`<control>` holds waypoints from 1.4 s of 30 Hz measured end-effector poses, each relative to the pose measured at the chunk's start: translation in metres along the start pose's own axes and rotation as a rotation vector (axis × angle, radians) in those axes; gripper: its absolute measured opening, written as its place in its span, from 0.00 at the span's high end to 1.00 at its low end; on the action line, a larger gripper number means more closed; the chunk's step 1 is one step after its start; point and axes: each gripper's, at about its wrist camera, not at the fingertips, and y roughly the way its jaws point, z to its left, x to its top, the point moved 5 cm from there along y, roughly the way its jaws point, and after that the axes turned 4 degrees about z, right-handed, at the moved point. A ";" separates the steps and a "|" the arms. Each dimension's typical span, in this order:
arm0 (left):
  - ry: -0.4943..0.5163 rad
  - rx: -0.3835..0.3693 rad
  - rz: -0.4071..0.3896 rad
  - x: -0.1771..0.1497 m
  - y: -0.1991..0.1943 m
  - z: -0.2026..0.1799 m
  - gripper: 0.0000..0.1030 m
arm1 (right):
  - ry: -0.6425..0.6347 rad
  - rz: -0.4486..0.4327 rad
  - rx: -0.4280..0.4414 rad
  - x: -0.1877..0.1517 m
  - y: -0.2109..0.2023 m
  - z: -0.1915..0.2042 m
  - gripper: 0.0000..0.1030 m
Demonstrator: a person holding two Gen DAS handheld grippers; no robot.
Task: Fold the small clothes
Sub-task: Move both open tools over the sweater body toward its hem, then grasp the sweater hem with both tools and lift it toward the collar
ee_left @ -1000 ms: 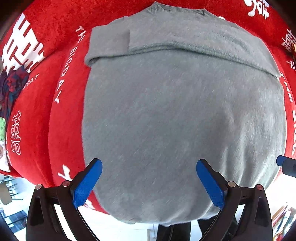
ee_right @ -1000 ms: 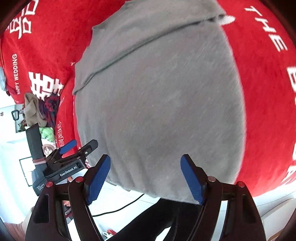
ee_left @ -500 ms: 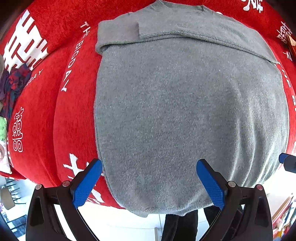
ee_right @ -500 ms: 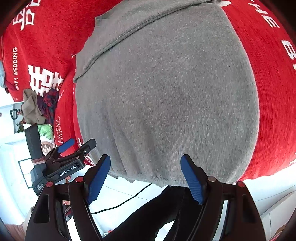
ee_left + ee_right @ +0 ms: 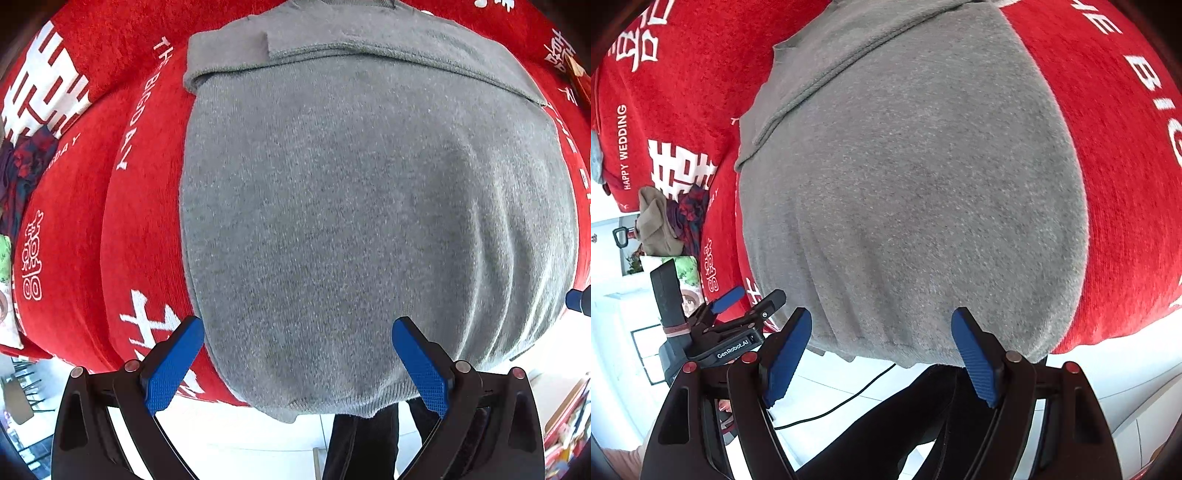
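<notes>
A grey sweater lies flat on a red cloth printed with white lettering, its sleeves folded across the chest and its hem hanging just over the near edge. The left gripper hovers above the hem's left part, jaws spread wide with nothing between them. The right gripper hangs over the hem too, likewise released and empty. A heap of dark patterned and tan clothes sits at the cloth's left edge, well apart from the sweater. The person's dark trouser legs stand below the hem.

Cut off and covered

We lose the grey sweater's neckline past the top edge, and it hides the red cloth beneath.
</notes>
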 end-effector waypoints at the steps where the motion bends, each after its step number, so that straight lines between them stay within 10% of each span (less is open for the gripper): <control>1: -0.003 -0.010 -0.002 -0.002 0.000 0.001 0.01 | 0.004 -0.003 0.002 -0.002 -0.002 -0.003 0.22; 14: -0.141 -0.210 0.054 -0.078 0.030 0.046 0.01 | 0.044 0.094 -0.115 -0.044 0.004 -0.081 0.22; 28: -0.210 -0.334 0.097 -0.096 0.071 0.044 0.01 | 0.034 0.138 -0.048 -0.041 0.049 -0.095 0.21; 31: -0.205 -0.326 0.107 -0.096 0.068 0.035 0.25 | 0.067 0.135 -0.018 -0.043 0.049 -0.096 0.23; 33: -0.166 -0.340 0.110 -0.098 0.059 0.031 0.58 | 0.100 0.127 -0.015 -0.047 0.046 -0.100 0.62; 34: -0.153 -0.366 0.109 -0.100 0.055 0.031 0.89 | 0.115 0.119 0.014 -0.048 0.044 -0.100 0.80; 42: -0.106 -0.539 -0.007 -0.077 -0.008 0.032 0.91 | 0.103 0.007 0.298 -0.038 -0.008 -0.048 0.86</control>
